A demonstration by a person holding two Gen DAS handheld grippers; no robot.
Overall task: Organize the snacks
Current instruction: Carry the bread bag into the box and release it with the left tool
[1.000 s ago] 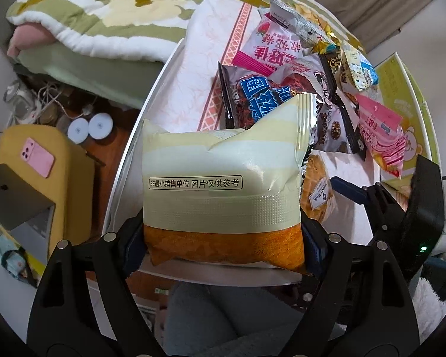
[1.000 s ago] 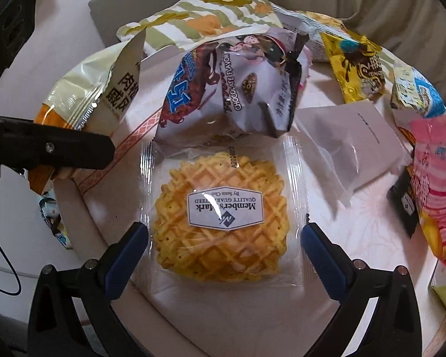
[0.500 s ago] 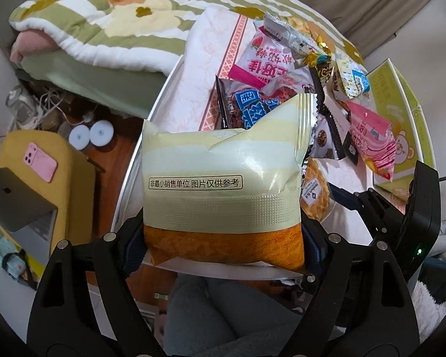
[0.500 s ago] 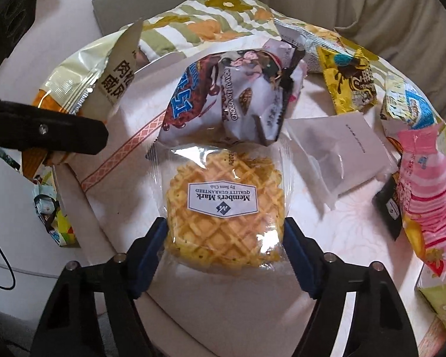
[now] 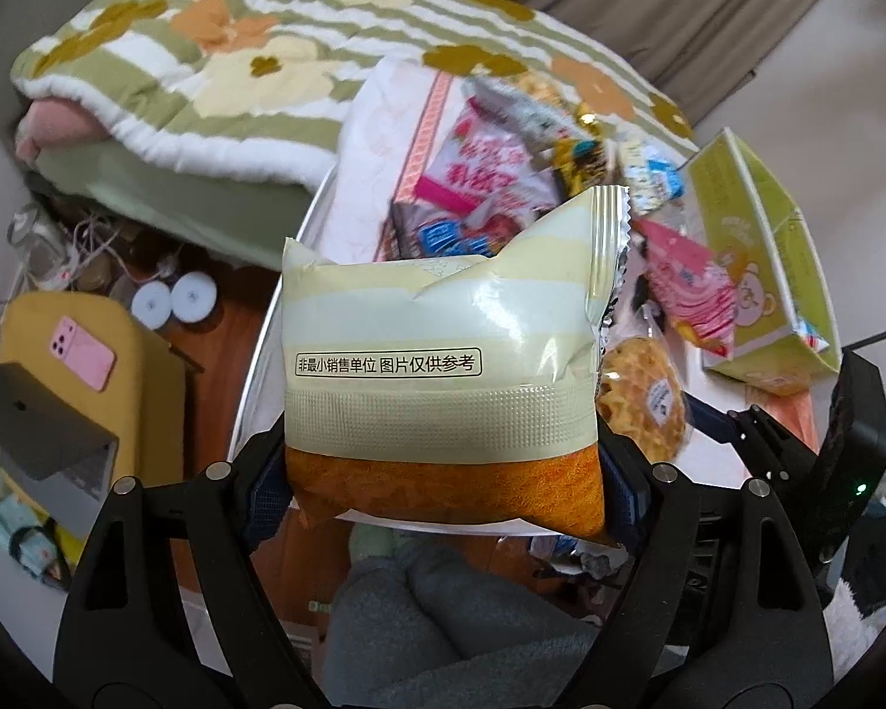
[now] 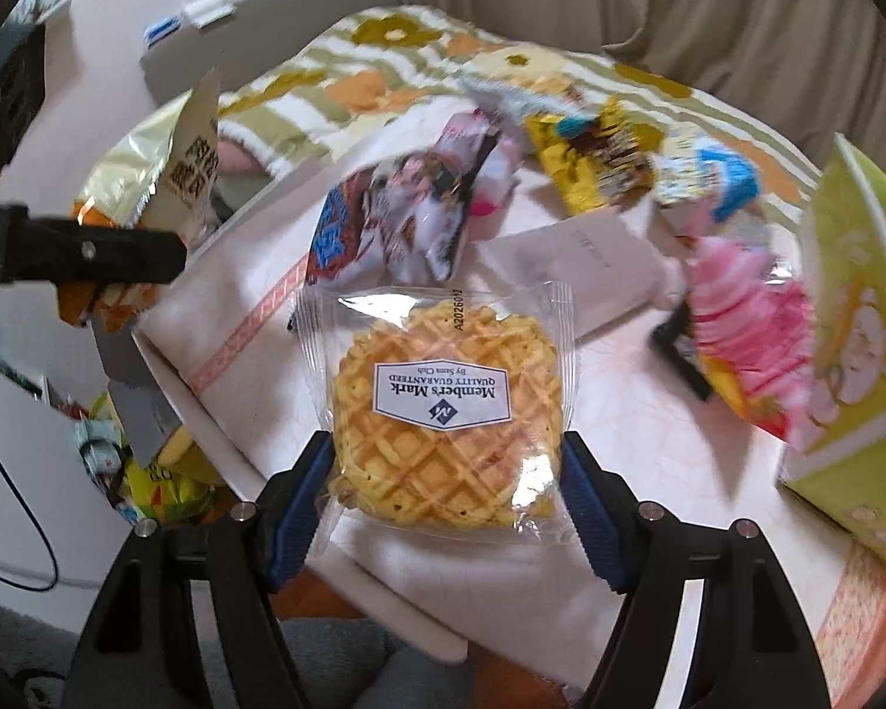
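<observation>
The round golden waffle in its clear plastic wrapper point(image 6: 449, 407) sits pinched between the blue pads of the right claw point(image 6: 446, 478), which is closed on its lower sides and holding it just over the near edge of the white tabletop with the pink patterned border point(image 6: 650, 443). Can't tell if the bottom of the wrapper is touching the surface or not. Over on the other side, the left claw point(image 5: 443, 472) is clamped on the orange bottom end of a puffy cream-and-pale-green snack bag with a black-outlined line of Chinese text point(image 5: 437, 354), holding it upright out past the tabletop's edge, above the person's grey-trousered lap.

Further back there's a loose pile of other snacks: a purple-and-white cookie packet point(image 6: 407, 218), a yellow packet point(image 6: 590, 159), a pink striped packet point(image 6: 744, 337), all kinda blurry. At the right stands an open lime-green cardboard box with a cartoon bear on it point(image 6: 850, 319), which is my guess for where stuff ends up. Behind it all is a bed with a green floral blanket.

What could go wrong, imo: the waffle grip is only on slick film plus a crumbly waffle, so squeezing harder could crack it, and any quick swing could let the wrapper slide out. The puffy bag is held by one end, so it could flop or pivot and knock the pile on the way to the box.
</observation>
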